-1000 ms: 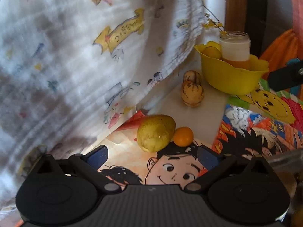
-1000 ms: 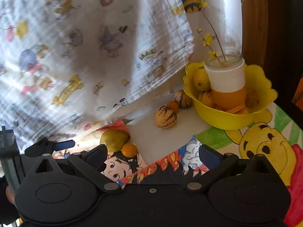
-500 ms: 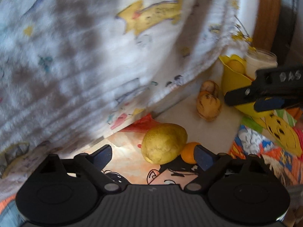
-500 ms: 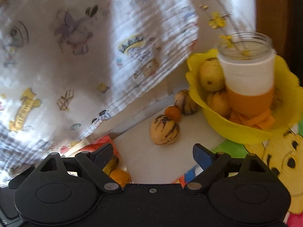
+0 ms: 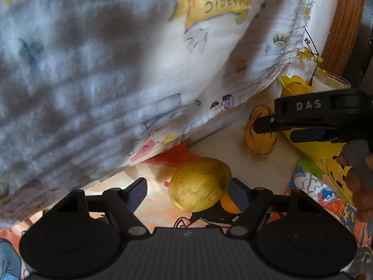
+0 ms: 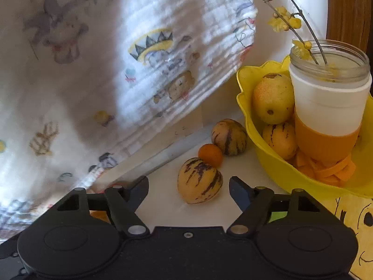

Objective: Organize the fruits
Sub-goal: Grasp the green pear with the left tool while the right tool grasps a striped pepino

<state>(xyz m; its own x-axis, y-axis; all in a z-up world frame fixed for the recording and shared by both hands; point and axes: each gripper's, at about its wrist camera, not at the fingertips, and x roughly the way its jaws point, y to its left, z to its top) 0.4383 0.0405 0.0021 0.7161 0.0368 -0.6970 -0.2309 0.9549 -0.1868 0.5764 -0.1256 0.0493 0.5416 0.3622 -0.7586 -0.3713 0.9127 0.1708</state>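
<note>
The left gripper (image 5: 187,192) points steeply down at the table with its 2 fingers spread. Its jaws have just been closing, and a yellow pear (image 5: 199,183) sits between them: the right pad looks to be at the pear's side, the left pad stands clear of it. A small orange (image 5: 228,204) lies tucked against the pear, partly behind the right finger.

The right gripper (image 6: 188,187) also tilts down, spread and closing, with a striped melon (image 6: 199,183) between its fingers and touched by neither. A second small orange (image 6: 211,155) rests just behind that melon, and another striped melon (image 6: 229,136) lies beyond, near the yellow bowl (image 6: 279,170). The bowl holds more fruit and a jar (image 6: 328,107) with a flowering twig. In the left wrist view a person's fingers (image 5: 354,177) wrap the right gripper's handle. A printed cloth (image 6: 93,70) hangs behind.
</note>
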